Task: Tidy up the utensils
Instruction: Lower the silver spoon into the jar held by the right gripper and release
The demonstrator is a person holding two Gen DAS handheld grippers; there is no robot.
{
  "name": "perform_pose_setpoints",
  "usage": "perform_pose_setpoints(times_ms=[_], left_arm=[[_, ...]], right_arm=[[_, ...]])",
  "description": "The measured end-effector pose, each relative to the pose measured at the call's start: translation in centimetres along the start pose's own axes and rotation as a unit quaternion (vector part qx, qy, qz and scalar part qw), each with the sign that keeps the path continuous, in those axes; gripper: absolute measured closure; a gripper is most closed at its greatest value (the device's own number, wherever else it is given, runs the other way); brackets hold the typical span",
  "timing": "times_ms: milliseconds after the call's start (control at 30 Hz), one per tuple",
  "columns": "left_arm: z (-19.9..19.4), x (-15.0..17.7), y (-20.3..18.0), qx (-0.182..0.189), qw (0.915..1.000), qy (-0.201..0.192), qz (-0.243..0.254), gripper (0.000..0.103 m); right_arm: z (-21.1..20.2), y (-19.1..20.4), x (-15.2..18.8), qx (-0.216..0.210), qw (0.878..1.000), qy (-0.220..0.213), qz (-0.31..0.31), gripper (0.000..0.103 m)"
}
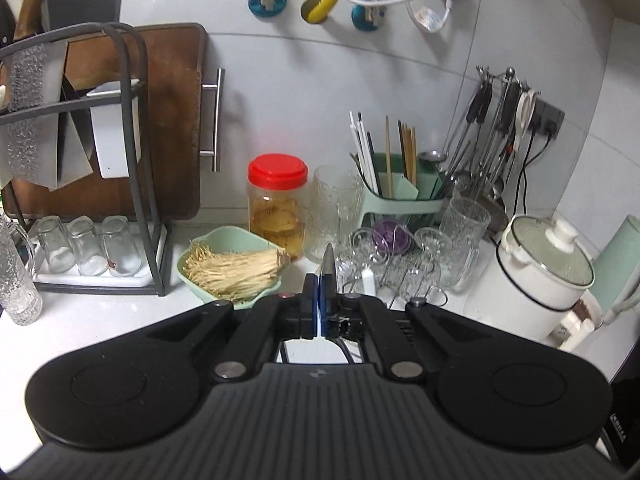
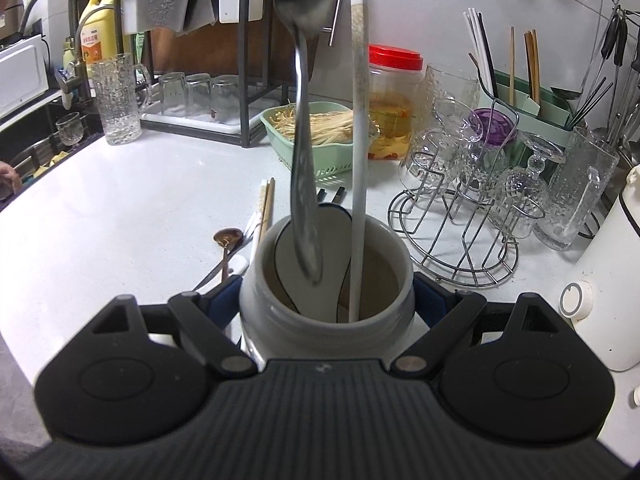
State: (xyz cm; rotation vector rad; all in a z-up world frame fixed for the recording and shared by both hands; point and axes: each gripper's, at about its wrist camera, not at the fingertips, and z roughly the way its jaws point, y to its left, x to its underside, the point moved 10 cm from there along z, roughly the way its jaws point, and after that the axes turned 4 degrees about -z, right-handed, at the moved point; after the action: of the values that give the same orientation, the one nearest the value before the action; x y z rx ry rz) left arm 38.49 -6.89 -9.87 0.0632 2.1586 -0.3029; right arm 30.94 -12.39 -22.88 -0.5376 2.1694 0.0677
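While both views are sharp:
left hand-held gripper: clenched on steel spoon, handle tip inside holder
right hand-held gripper: grasping white ceramic holder on bench
holder contents: 1 white chopstick
bench: copper spoon, loose chopsticks just behind holder

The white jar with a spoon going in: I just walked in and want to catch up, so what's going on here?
Someone is sorting utensils with two handheld grippers. The right gripper is clamped around a white jar that already holds a white chopstick. The left gripper is shut on a metal spoon and has its handle end inside the jar mouth. More chopsticks and a small spoon lie on the counter behind the jar.
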Motion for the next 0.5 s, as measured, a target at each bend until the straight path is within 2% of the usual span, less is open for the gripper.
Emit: perform_pose_setpoints(times_ms=[267,500], left_arm=[[0.9,1.6,-0.3,-0.001,0.9996,0.025,0.015,0.102],[0.5,2.8,-1.0,0.017,0.995,0.088,0.044,0.102]], right_arm=[[0.0,-0.1,0.1,-0.001,1.0,-0.005,0.002,0.012],[0.0,-0.1,0.1,-0.001,1.0,-0.007,0.003,0.012]])
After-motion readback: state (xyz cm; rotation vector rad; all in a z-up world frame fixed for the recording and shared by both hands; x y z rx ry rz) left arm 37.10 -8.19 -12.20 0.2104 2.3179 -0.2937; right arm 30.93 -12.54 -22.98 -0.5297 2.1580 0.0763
